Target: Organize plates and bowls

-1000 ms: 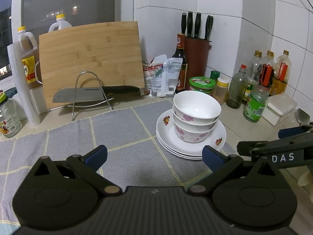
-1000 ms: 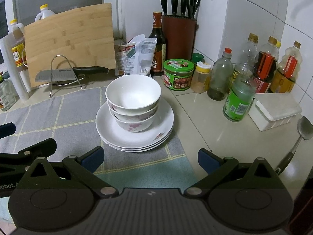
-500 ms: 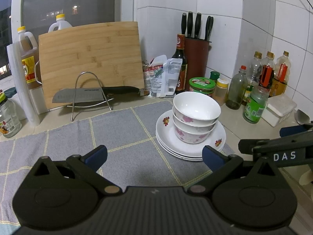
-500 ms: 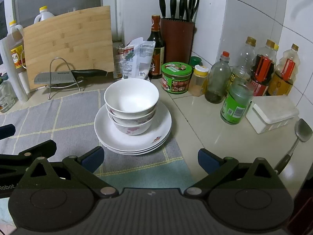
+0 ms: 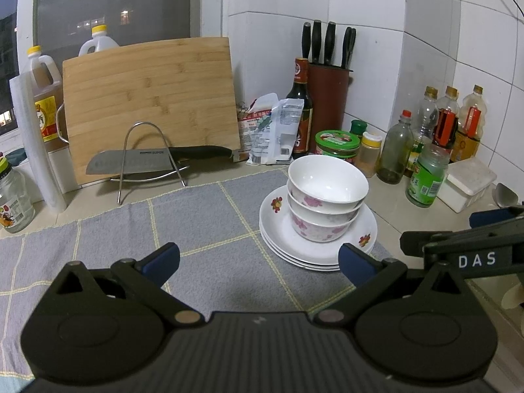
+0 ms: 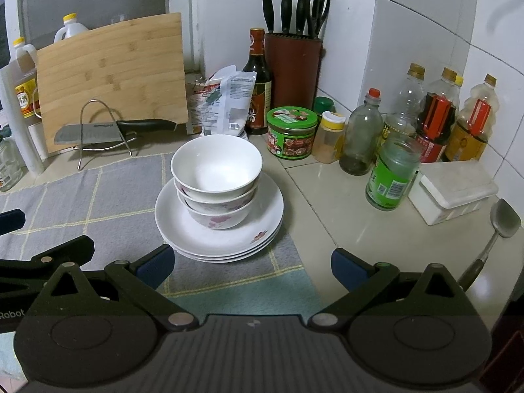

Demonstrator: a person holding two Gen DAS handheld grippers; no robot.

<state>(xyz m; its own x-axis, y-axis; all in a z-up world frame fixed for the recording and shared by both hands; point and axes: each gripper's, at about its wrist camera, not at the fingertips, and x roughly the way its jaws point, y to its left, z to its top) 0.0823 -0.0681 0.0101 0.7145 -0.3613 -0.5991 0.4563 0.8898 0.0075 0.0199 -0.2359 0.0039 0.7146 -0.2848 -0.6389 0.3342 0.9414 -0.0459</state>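
Compared with one second ago: in the right wrist view the stack of bowls (image 6: 216, 180) and plates (image 6: 219, 226) sits slightly lower and further from frame centre-top than before, and the bottles at right appear a little smaller; the right camera has drawn back a touch. In the left wrist view the stack has barely shifted; the other gripper's arm at the right edge sits marginally lower. Crockery itself has not moved.

Left gripper (image 5: 258, 258): jaws spread wide, blue pads far apart, nothing between them, touching nothing. It hangs over the grey checked cloth (image 5: 196, 229), lower centre of frame; the right pad overlaps the plate rim in the view only, and contact cannot be told.

Right gripper (image 6: 250, 263): jaws likewise spread wide, empty, no contact seen. Stack lies just beyond and left of centre between its pads.

Task items: three nested bowls, floral outside, upright on a pile of three or so white plates, at the cloth's right edge, centre of both frames. Cutting board (image 5: 150, 104) and knife (image 5: 157, 160) on wire stand in upper left; knife block (image 6: 291, 68) upper centre.
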